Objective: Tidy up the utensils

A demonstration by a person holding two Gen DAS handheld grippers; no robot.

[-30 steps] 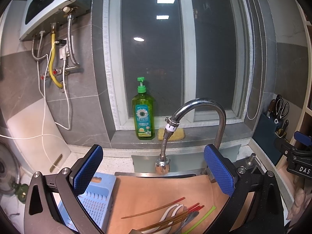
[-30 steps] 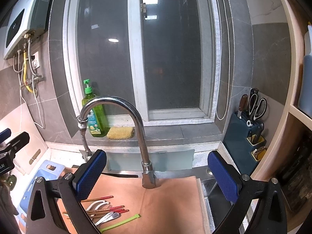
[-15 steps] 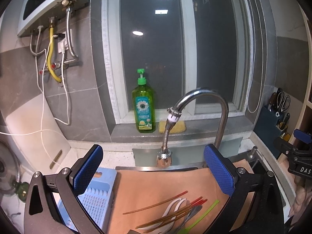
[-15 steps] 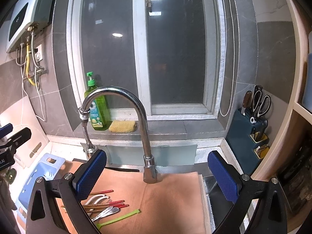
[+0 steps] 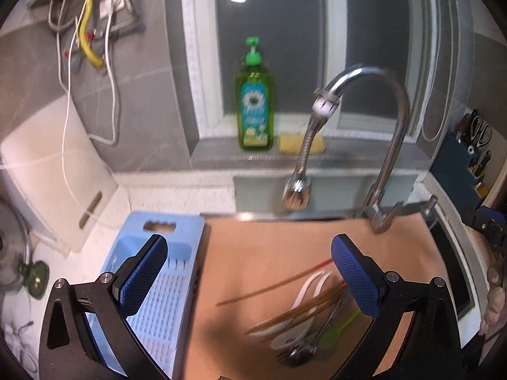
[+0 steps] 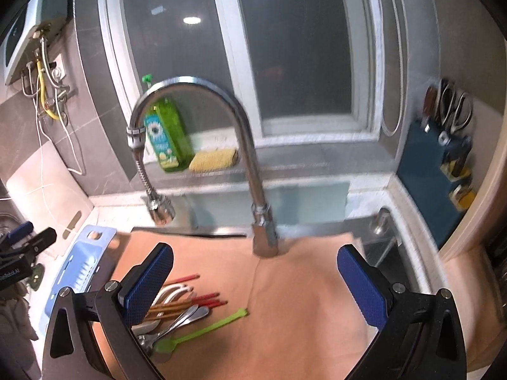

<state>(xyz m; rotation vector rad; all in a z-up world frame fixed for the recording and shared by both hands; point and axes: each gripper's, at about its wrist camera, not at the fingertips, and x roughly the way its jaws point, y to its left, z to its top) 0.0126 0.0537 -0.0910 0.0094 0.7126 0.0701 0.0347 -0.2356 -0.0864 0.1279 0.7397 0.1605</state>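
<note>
A tan mat [image 5: 259,253] covers the sink area and carries everything that matters here; to its left, on the pale speckled counter [image 5: 177,193], lies a light-blue perforated tray [image 5: 164,288] with a handle slot at its far end. A chrome gooseneck faucet [image 6: 244,145] rises from the mat's far edge, its flexible spout hanging down to the left. Behind it on the window sill stand a green soap bottle [image 5: 254,107] and, just beside it, a yellow sponge [image 5: 299,144]. A dark-blue knife block [image 6: 434,174] with scissors sits against the right wall.

The left gripper [image 5: 250,275] hangs above the mat with its blue pads wide apart and nothing between them — its left pad over the tray, its right pad over the utensils. The right gripper [image 6: 253,281] is likewise spread wide and empty, above the bare right half of the mat.

The utensils lie in a loose pile [image 6: 177,310] on the mat, near its left side in the right wrist view: red and brown chopsticks [image 6: 190,302], white spoons [image 6: 172,291], metal spoons [image 6: 187,315], a fork [image 5: 294,356] and a green flat-ended stick [image 6: 202,329] — overlapping, handles pointing roughly toward the faucet side. The left wrist view is blurred.
</note>
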